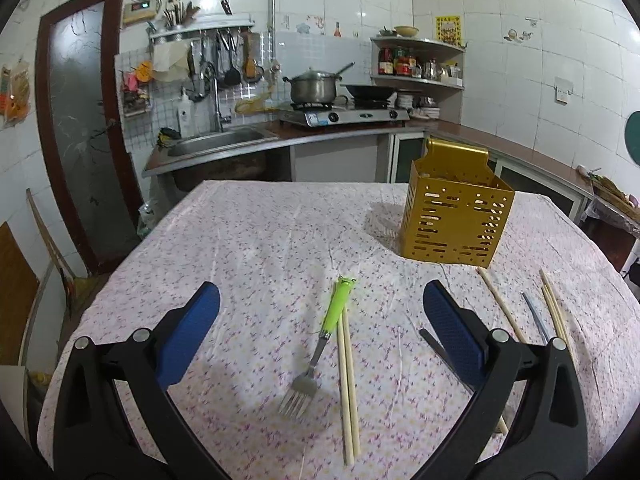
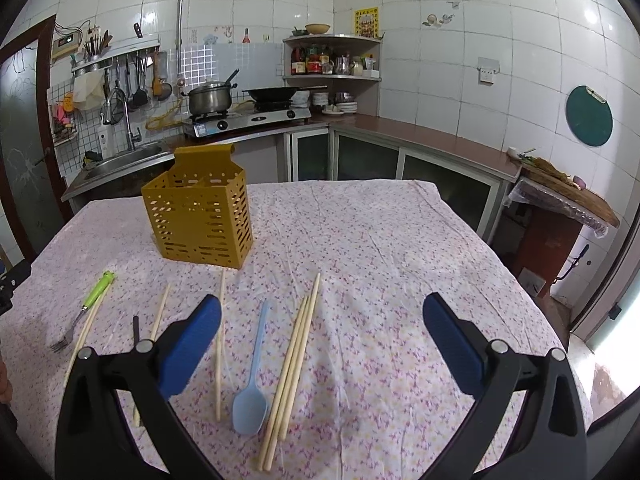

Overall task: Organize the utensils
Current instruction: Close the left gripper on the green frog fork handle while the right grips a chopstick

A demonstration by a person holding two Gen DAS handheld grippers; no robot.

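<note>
Looking along the wide-spread left gripper (image 1: 320,316), a green-handled fork (image 1: 320,344) and chopsticks (image 1: 347,384) lie between its fingers, with the gold holder (image 1: 456,216) at two o'clock. The right view shows the right gripper (image 2: 322,320) equally wide over a blue spoon (image 2: 252,392), holder at eleven o'clock.

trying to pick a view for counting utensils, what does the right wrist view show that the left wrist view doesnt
Only the right wrist view shows the whole blue spoon with its bowl, the group of chopsticks beside it, and the open right tool.

Only the left wrist view shows the fork's tines up close, and the open left tool.

Both show the gold utensil holder standing upright, the green-handled fork with chopsticks alongside it, and the floral tablecloth.
</note>
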